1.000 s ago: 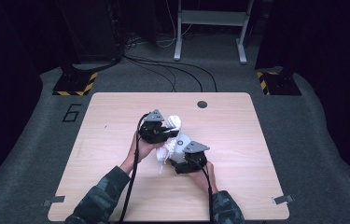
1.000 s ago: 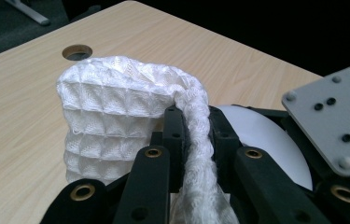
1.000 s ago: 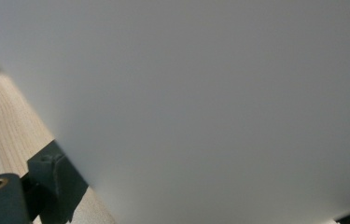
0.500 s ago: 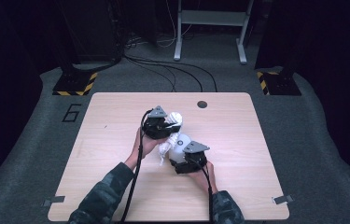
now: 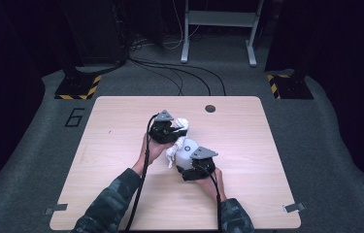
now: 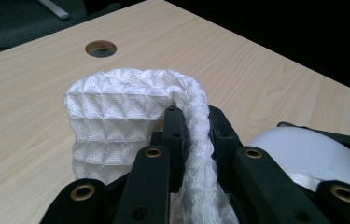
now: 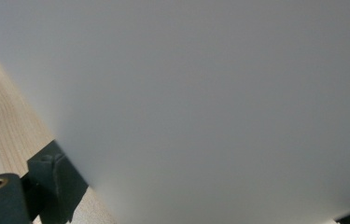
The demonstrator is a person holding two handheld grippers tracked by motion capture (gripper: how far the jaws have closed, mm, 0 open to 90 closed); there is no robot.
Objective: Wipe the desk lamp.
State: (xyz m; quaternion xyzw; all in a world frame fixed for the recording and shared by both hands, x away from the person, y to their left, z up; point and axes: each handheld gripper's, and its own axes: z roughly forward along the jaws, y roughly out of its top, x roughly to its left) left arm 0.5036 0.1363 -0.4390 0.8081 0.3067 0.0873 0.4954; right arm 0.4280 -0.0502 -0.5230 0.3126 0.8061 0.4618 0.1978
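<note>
High view: the left tongs (image 5: 177,130) and the right tongs (image 5: 189,156) meet near the middle of the counter (image 5: 121,116). A white cloth (image 5: 183,122) bunches at 1 o'clock of the left tongs and trails down toward a smooth white rounded object (image 5: 185,148) just ahead of the right tongs.

Left gripper view: the left tongs (image 6: 193,135) are clenched on a twisted strand of the cloth (image 6: 116,116). The waffle weave looks soft, light and limp; grasp a gathered fold. The rounded object (image 6: 312,156) sits at 4 o'clock.

Right gripper view: the rounded object (image 7: 210,102) lies against the camera, between the jaws. It appears rigid and slippery; grasp across its widest part. Whether the right tongs press on it cannot be told.
</note>
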